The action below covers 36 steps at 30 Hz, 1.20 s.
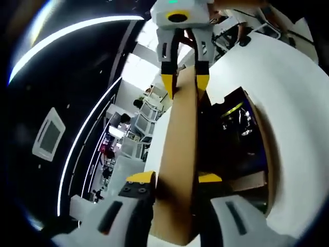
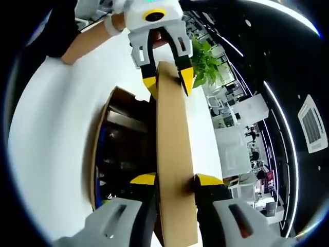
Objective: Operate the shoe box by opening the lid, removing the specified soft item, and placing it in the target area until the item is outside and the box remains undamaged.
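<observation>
The brown cardboard lid of the shoe box stands raised and edge-on. My left gripper is shut on its near end, and my right gripper is clamped on the far end. The right gripper view mirrors this: the right gripper grips the lid close by, and the left gripper holds it opposite. Beside the lid lies the open shoe box. Its inside is dark with blue and yellow-green glints, and I cannot make out the soft item.
The box rests on a white round table. A person's forearm reaches in behind the left gripper. A green plant stands past the table's edge, with office desks and ceiling lights beyond.
</observation>
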Motion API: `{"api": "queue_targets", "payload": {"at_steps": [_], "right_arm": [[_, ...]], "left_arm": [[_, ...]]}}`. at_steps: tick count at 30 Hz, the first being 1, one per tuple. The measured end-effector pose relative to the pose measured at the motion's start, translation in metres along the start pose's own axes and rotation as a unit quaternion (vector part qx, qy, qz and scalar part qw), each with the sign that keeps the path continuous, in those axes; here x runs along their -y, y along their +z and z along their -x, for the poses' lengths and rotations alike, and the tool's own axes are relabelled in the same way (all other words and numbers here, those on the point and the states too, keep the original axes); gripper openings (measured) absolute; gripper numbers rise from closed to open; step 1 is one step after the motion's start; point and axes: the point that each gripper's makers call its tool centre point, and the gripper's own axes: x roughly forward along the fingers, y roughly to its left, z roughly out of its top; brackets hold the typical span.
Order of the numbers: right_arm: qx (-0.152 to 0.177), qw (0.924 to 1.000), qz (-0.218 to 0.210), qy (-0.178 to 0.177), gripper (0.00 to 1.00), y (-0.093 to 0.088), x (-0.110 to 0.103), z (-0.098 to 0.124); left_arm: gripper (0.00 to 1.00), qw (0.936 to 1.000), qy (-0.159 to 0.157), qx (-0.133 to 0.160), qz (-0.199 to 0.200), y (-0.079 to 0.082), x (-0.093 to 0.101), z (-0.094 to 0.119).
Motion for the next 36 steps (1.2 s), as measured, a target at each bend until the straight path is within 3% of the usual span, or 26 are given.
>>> {"api": "queue_targets", "payload": {"at_steps": [16, 34, 36], "right_arm": [[-0.004, 1.0000, -0.003, 0.005, 0.27, -0.002, 0.008, -0.003], [-0.005, 1.0000, -0.003, 0.007, 0.26, -0.003, 0.011, -0.003], [-0.004, 1.0000, -0.004, 0.007, 0.26, -0.003, 0.011, -0.003]], "left_arm": [[0.29, 0.9995, 0.027, 0.017, 0.005, 0.000, -0.012, -0.008], [0.32, 0.9990, 0.022, 0.031, 0.024, 0.001, -0.015, -0.005], [0.32, 0.9980, 0.015, 0.050, 0.036, 0.007, -0.014, 0.002]]}}
